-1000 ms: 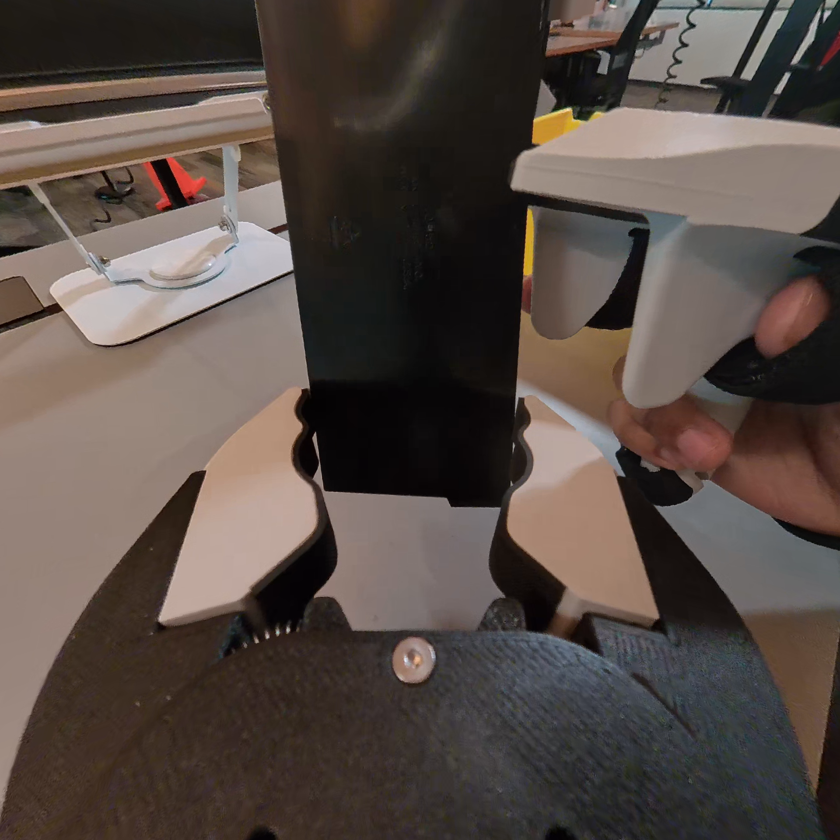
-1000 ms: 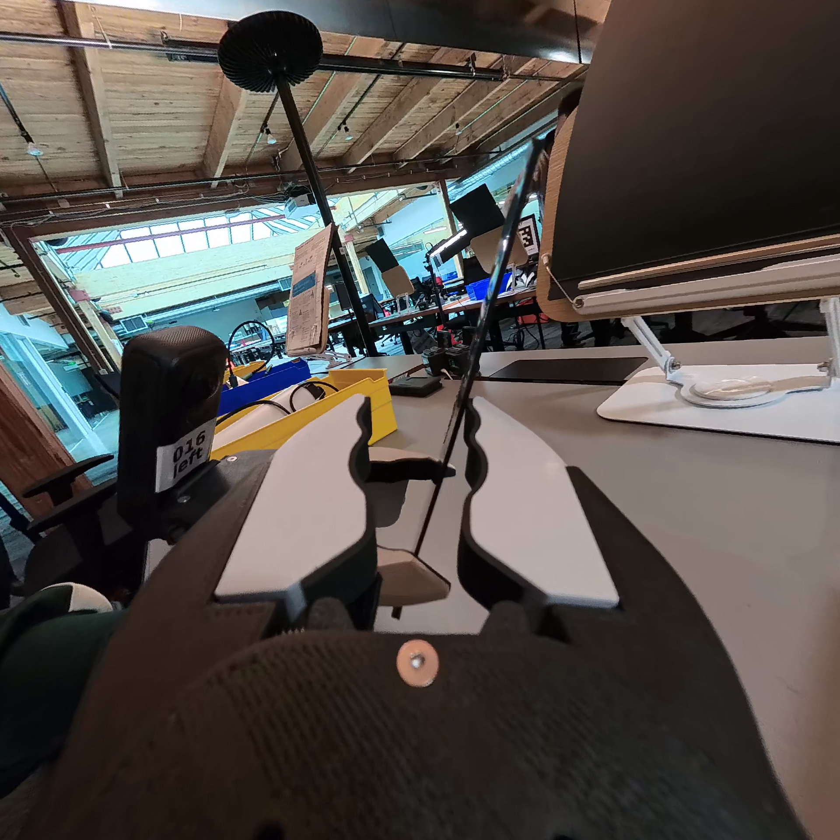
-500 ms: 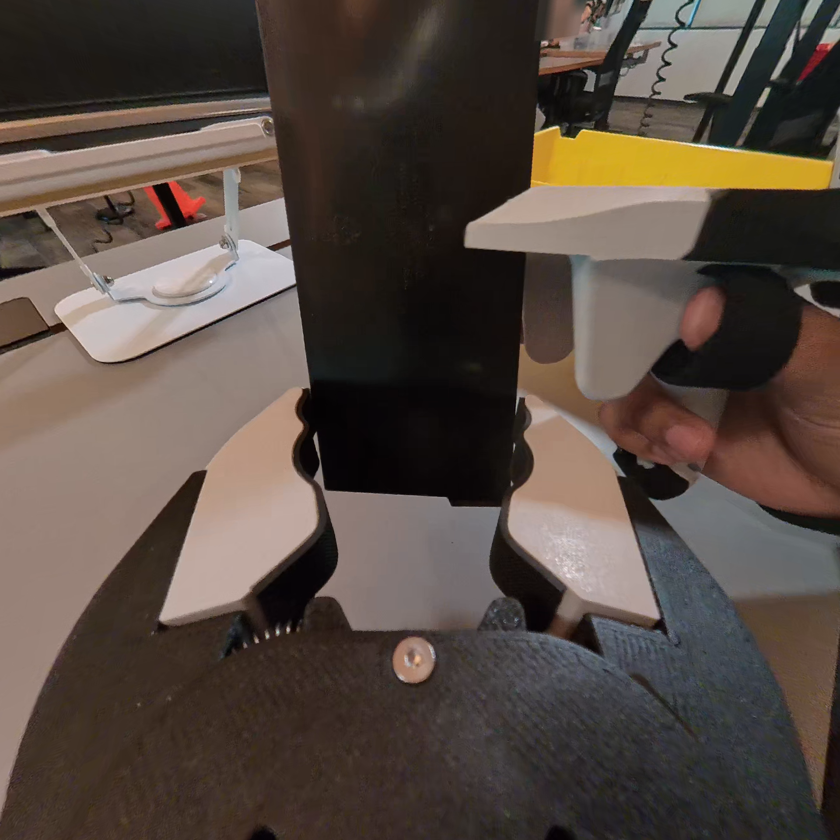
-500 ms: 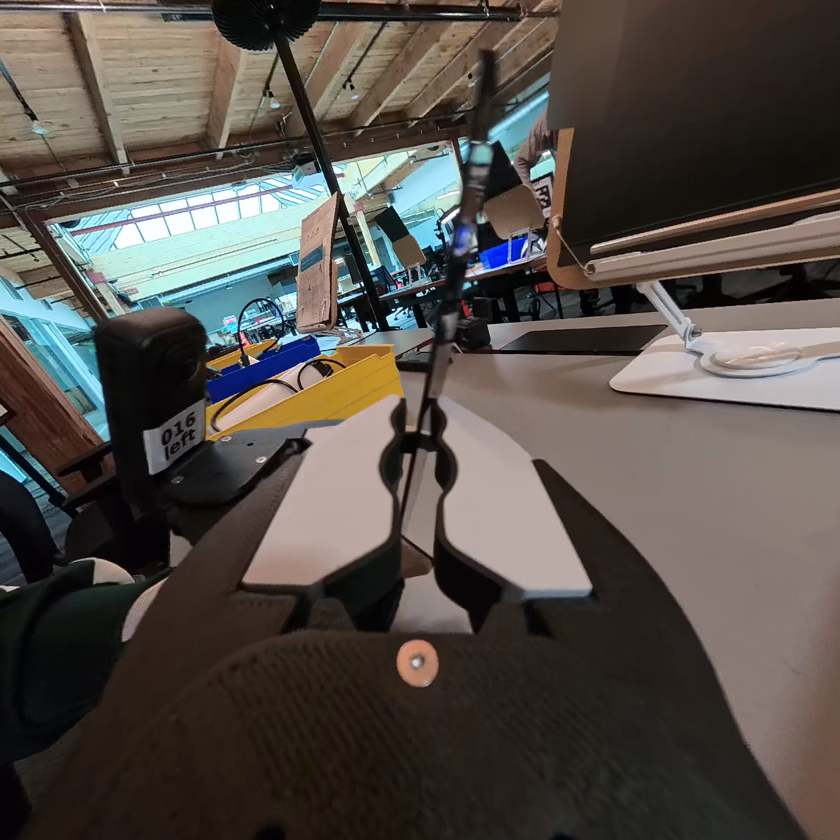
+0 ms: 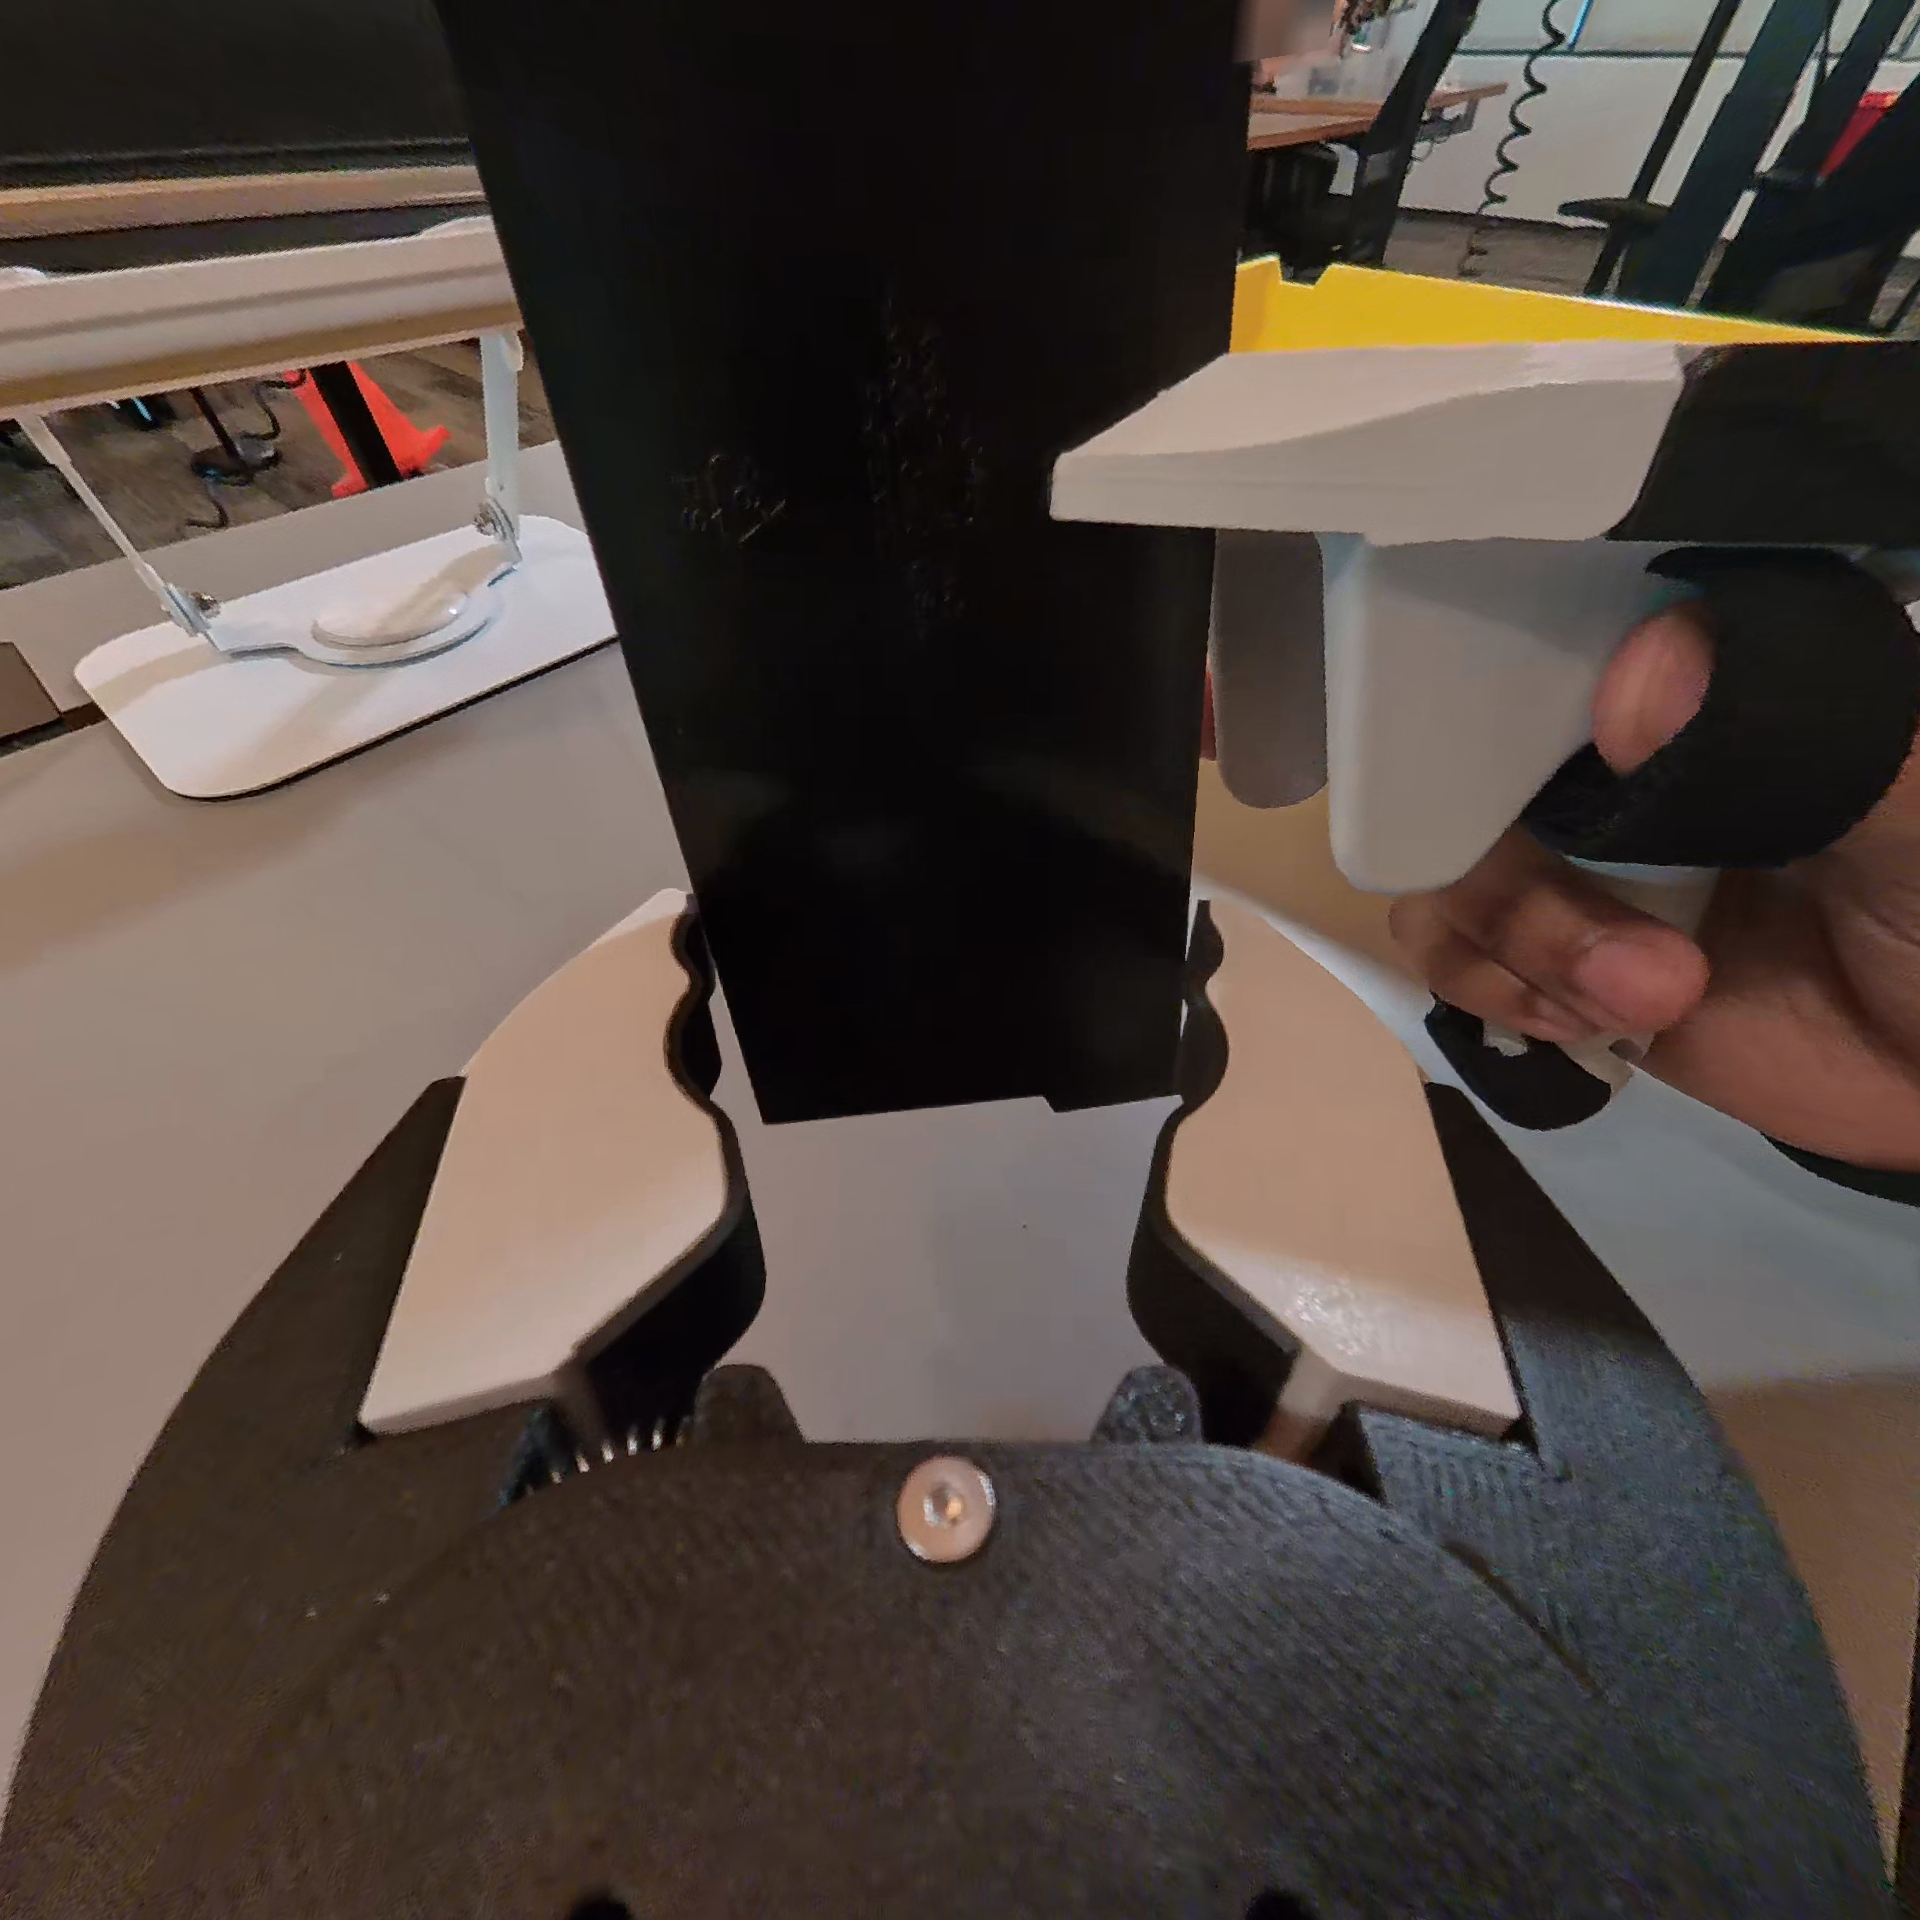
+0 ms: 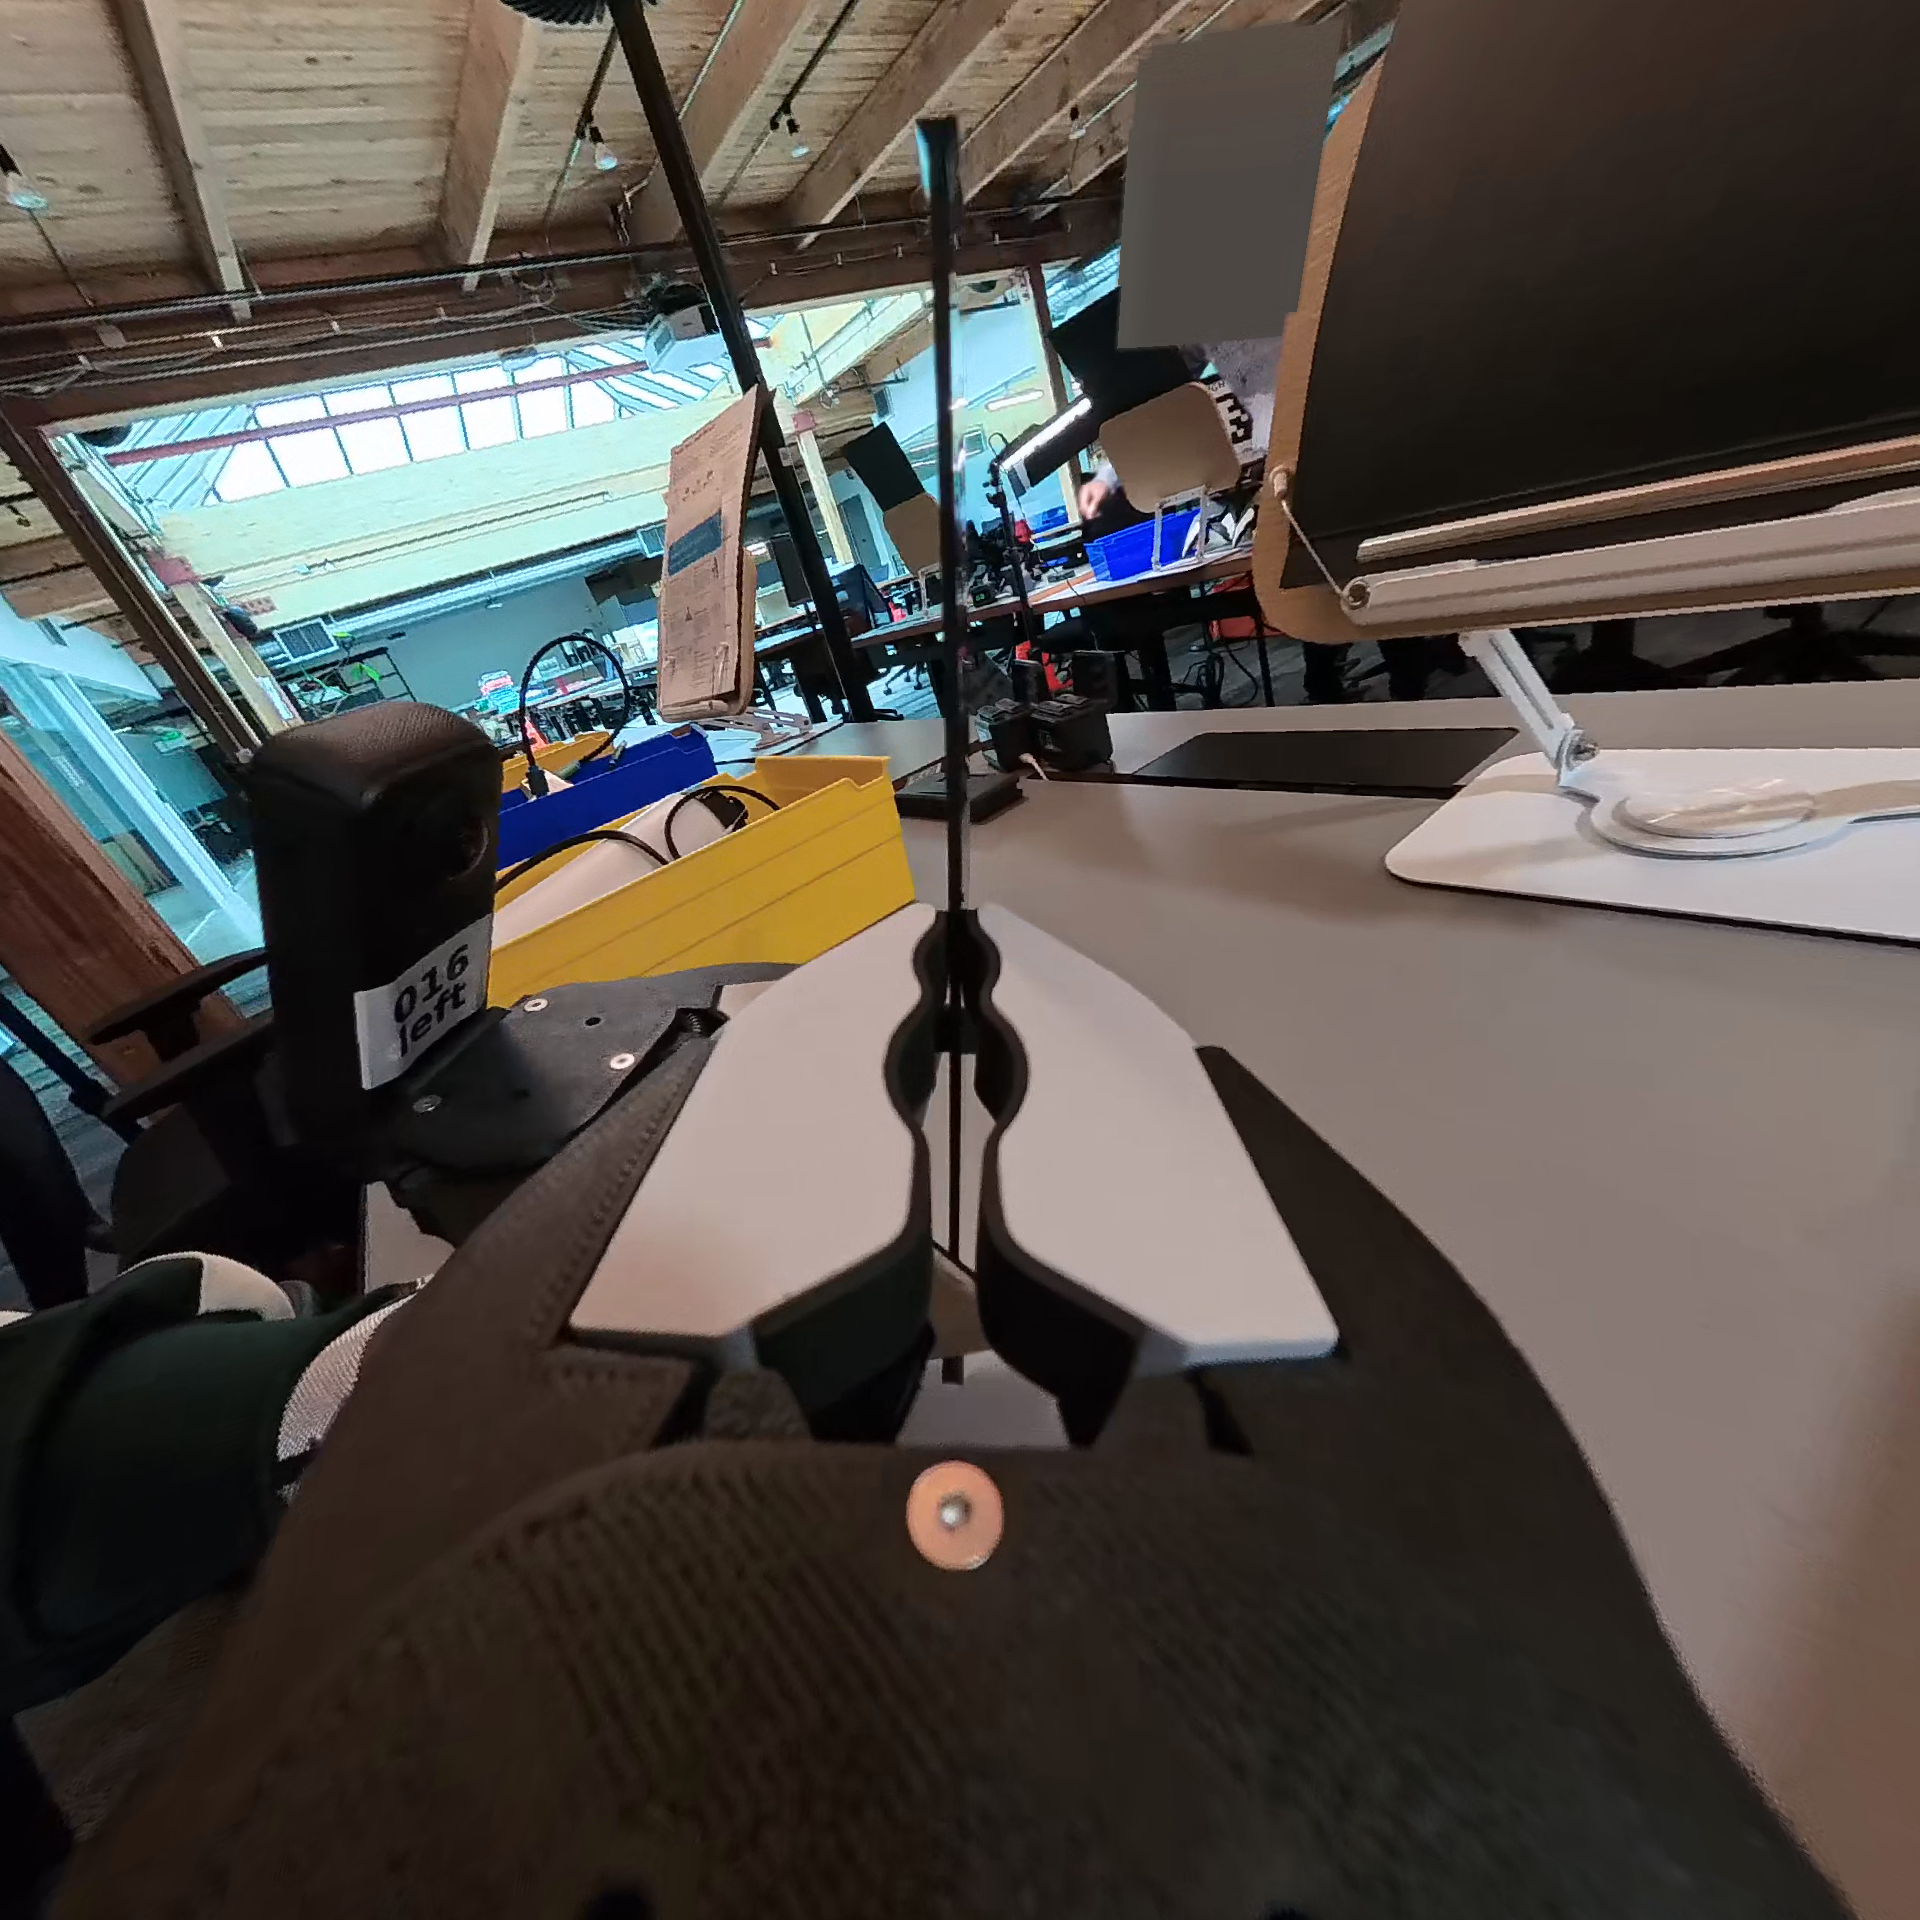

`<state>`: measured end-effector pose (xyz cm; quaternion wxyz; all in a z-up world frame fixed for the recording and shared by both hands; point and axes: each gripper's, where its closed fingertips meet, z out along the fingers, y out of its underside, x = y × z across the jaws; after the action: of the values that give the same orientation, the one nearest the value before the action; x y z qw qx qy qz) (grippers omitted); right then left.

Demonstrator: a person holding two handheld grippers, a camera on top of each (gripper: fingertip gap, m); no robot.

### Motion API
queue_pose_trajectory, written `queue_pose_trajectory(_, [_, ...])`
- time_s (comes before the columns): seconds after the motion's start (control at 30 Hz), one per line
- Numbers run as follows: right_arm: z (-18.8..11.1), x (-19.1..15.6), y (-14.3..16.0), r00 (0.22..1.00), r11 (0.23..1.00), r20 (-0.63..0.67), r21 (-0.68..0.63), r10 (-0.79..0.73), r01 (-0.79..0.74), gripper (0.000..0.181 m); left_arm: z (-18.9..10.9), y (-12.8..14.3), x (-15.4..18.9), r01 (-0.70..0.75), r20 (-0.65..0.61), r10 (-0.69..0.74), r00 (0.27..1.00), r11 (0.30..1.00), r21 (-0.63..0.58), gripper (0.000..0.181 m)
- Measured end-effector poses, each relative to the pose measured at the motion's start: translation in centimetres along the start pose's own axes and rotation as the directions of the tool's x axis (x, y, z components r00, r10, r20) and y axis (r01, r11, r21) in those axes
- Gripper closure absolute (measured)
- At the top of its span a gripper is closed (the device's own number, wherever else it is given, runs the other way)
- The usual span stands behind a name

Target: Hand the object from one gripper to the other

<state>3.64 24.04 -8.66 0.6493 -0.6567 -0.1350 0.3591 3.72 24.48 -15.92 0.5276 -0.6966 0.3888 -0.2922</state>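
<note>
The object is a thin, flat black plate, standing upright. My left gripper is shut on its bottom end, with one jaw at each side edge. My right gripper reaches in from the right, held by a gloved hand. One white finger lies over the plate's front face; the other is hidden behind the plate. In the right wrist view the plate shows edge-on as a thin black line. My right gripper is shut on it there. The left gripper's black camera is at the left.
Both grippers are above a grey table. A white laptop stand stands at the back; it also shows in the right wrist view. A yellow bin with cables lies past the table's edge, near a black pad. The tips of one gripper are about 7 centimeters away from the tips of the other.
My right gripper moved in over the plate and its jaws closed from wide apart onto the plate's faces. In the right wrist view the plate went from tilted to upright. The left gripper kept its hold.
</note>
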Motion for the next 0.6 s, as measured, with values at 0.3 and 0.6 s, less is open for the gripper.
queue_pose_trajectory(0.3, [0.1, 0.3, -0.1, 0.997, 0.997, -0.040, 0.032, 0.068, -0.066, 0.180, 0.4, 0.5, 0.0, -0.042, 0.032, 0.043, 0.999, 0.999, -0.030, 0.077])
queue_pose_trajectory(0.6, [0.3, -0.2, 0.5, 0.996, 0.997, -0.051, 0.024, 0.074, -0.073, 0.180, 0.3, 1.0, -0.6, -0.021, 0.051, 0.024, 0.998, 0.998, -0.061, 0.085])
